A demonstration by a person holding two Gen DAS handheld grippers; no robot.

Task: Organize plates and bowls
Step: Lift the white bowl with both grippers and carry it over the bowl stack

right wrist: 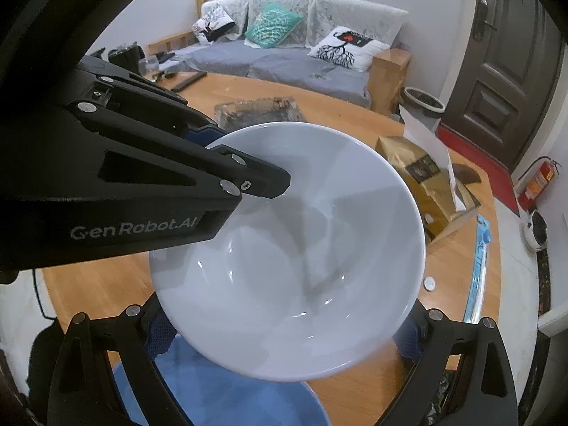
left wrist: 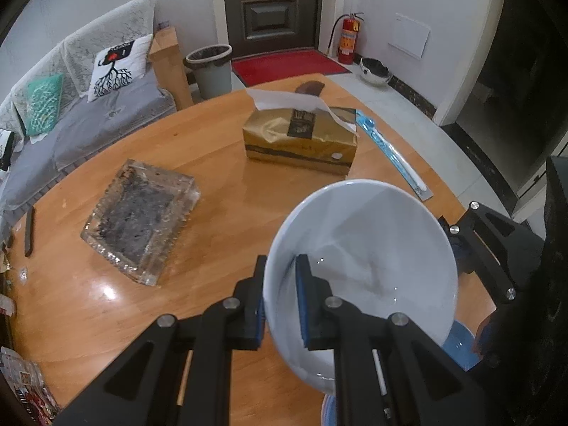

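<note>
White bowl (left wrist: pixel 365 259) gripped at its rim by the left gripper (left wrist: pixel 280 305).
Right gripper (right wrist: pixel 284 333) spread wide; beyond the jaws, a glass ashtray (left wrist: pixel 142 220) and tissue box (left wrist: pixel 301 138) are seen on the wooden table (left wrist: pixel 88 305).

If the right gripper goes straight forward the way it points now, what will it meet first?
Probably the white bowl, which hangs right ahead of the right gripper, held by the left gripper. A blue bowl lies lower; depth is unclear.

Surface finishes noted.
White bowl (left wrist: pixel 369 248): glossy glazed ceramic. Counter (left wrist: pixel 88 301): varnished wood, reflective. Ashtray (left wrist: pixel 142 220): ribbed clear glass. Tissue box (left wrist: pixel 301 142): shiny gold paper.
</note>
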